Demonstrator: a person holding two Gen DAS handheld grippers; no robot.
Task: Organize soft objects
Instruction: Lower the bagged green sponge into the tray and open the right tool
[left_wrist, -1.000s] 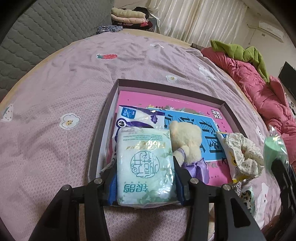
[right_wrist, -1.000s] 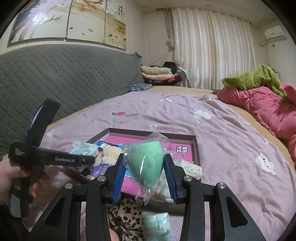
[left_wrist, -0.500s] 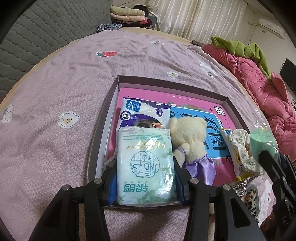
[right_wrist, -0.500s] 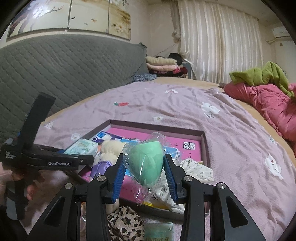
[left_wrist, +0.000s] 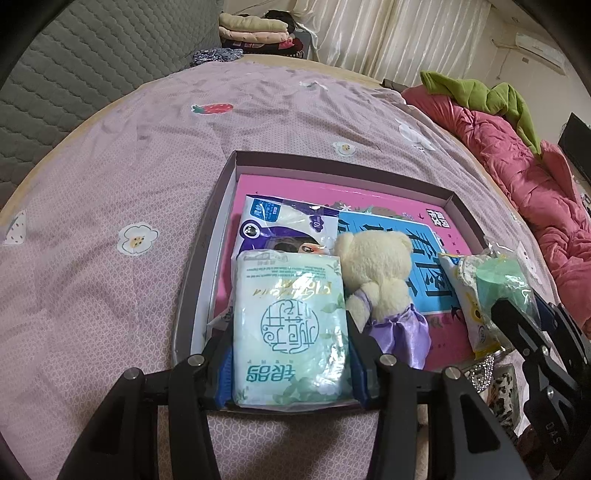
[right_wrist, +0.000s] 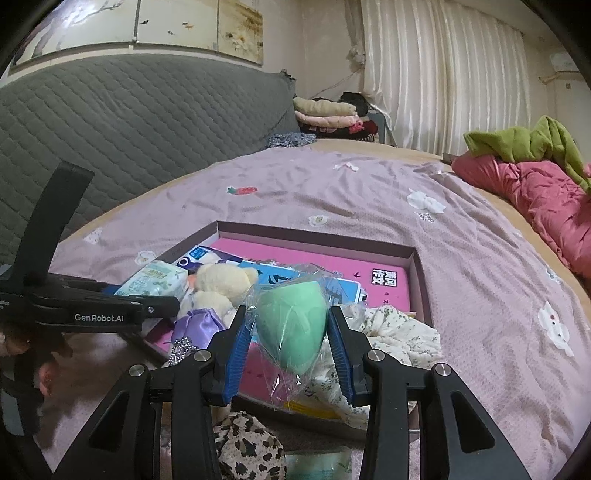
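Observation:
My left gripper (left_wrist: 290, 343) is shut on a pale green tissue pack (left_wrist: 290, 325), held over the near left corner of a shallow box (left_wrist: 343, 166) with a pink book inside. A cream teddy bear (left_wrist: 376, 273) in a purple skirt and a purple packet (left_wrist: 284, 229) lie in the box beside it. My right gripper (right_wrist: 290, 350) is shut on a green sponge in clear plastic (right_wrist: 291, 325), above the box's near right part and a floral scrunchie pack (right_wrist: 399, 332). From the left wrist view the right gripper (left_wrist: 517, 306) enters at the right with the sponge (left_wrist: 498, 273).
The box (right_wrist: 317, 236) rests on a pink bedsheet (left_wrist: 110, 184). A leopard-print scrunchie (right_wrist: 247, 450) and another green pack (right_wrist: 317, 465) lie in front of the box. A red quilt (right_wrist: 546, 199) lies at the right, a grey headboard (right_wrist: 129, 122) behind.
The right gripper with the sponge has moved in over the box's right side and slightly down. The left gripper has held still with the tissue pack.

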